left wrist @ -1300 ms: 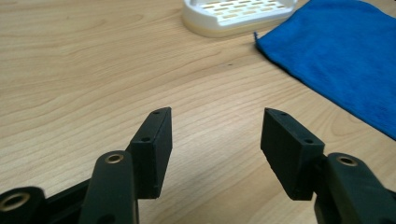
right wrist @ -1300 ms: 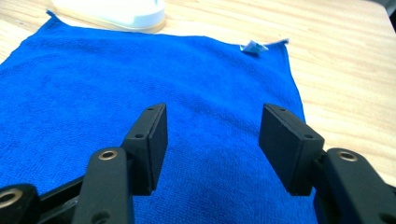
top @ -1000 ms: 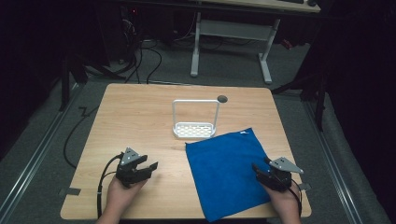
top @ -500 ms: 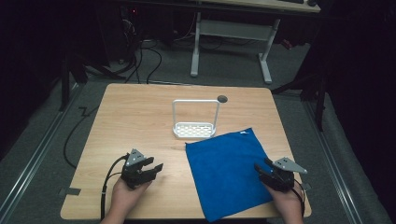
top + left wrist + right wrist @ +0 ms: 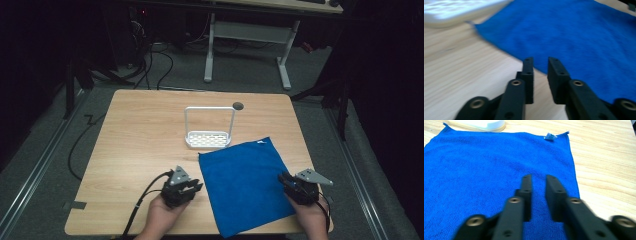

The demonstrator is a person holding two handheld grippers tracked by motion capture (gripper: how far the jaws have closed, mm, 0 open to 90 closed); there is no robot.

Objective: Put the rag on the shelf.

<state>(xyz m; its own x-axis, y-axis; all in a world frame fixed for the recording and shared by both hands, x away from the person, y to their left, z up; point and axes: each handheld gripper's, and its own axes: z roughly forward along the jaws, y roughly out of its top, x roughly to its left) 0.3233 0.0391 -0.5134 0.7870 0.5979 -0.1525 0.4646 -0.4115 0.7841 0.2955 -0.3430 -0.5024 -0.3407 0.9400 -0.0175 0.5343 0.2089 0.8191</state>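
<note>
A flat blue microfibre cloth (image 5: 244,186) lies spread on the light wooden bench (image 5: 135,145), in the lower middle of the high view, its far edge just beside a white perforated rack with a tall wire handle (image 5: 210,129). The left tongs (image 5: 187,187) sit at the cloth's left edge in the lower left, the right tongs (image 5: 295,187) at its right edge in the lower right. Both show a narrow gap between their jaws and hold nothing. Flanking opposite edges like this looks like readiness to pinch the cloth for folding or lifting.
</note>
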